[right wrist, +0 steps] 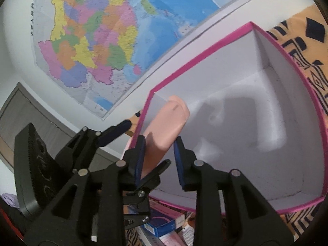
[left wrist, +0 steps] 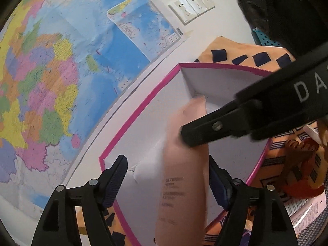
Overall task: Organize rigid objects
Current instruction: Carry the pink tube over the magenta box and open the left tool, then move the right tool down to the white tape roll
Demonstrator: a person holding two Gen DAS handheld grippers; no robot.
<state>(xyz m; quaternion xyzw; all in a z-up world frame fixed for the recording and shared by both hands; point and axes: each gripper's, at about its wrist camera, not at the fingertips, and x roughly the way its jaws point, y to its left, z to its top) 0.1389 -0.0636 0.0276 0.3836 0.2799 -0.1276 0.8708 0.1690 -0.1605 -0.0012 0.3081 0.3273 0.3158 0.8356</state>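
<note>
A pink tube (left wrist: 184,176) with small print hangs over a white box with a magenta rim (left wrist: 131,121). My left gripper (left wrist: 167,176) is open wide; the tube sits between its fingers, touching only the right pad. My right gripper (right wrist: 158,162) is shut on the tube (right wrist: 166,131), whose flat end reaches over the box's left rim (right wrist: 184,69). In the left wrist view a right finger (left wrist: 205,131) crosses in front of the tube. The box's inside (right wrist: 246,123) shows nothing else.
A colourful wall map (left wrist: 51,71) and wall sockets (left wrist: 191,6) are behind the box. An orange patterned cloth (left wrist: 246,55) lies under it. Small boxes (right wrist: 164,223) lie below the box's front rim. A brown comb and cartons (left wrist: 297,164) lie at right.
</note>
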